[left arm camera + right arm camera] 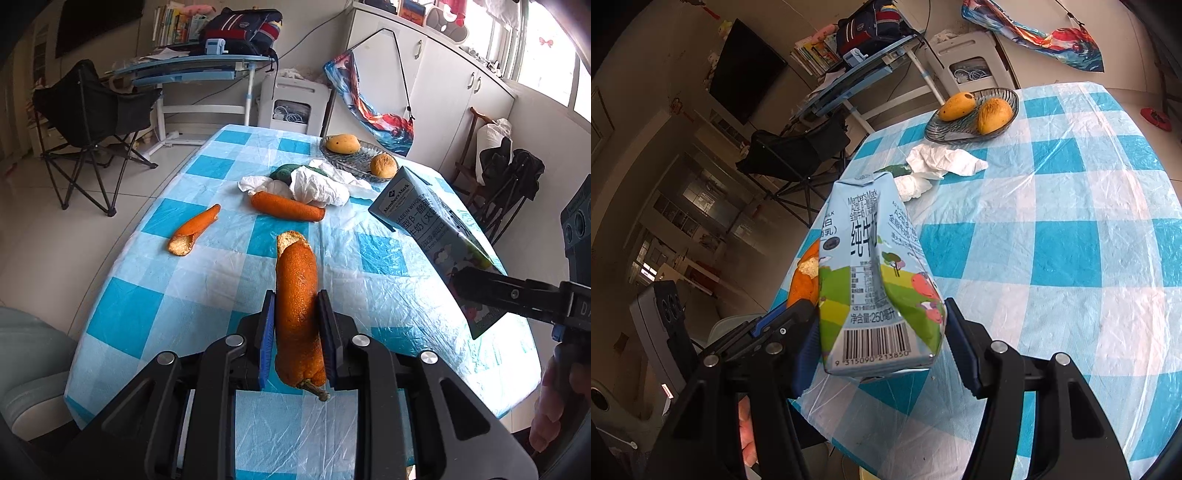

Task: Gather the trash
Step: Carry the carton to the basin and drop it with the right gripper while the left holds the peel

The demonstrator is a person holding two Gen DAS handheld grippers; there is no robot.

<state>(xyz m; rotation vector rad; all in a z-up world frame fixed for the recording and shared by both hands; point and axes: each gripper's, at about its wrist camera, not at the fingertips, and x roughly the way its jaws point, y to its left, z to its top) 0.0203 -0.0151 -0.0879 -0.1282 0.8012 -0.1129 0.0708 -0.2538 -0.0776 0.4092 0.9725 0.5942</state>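
My left gripper (295, 325) is shut on a long curl of orange peel (297, 295), lifted above the blue-and-white checked tablecloth (184, 295). My right gripper (881, 343) is shut on a crumpled pale blue milk carton (871, 273), held over the table's edge; the same carton (432, 229) shows at the right of the left wrist view. Two more orange peels (195, 230) (286, 206) lie on the cloth. Crumpled white tissues (317, 186) (942, 160) lie beyond them, partly covering a dark green object (286, 171).
A glass dish (945, 131) with two mangoes (956, 105) stands at the table's far end. A black folding chair (88, 122), a blue desk (192, 70) and a white appliance (291, 103) stand past the table. A person's hand (550, 406) shows at the right.
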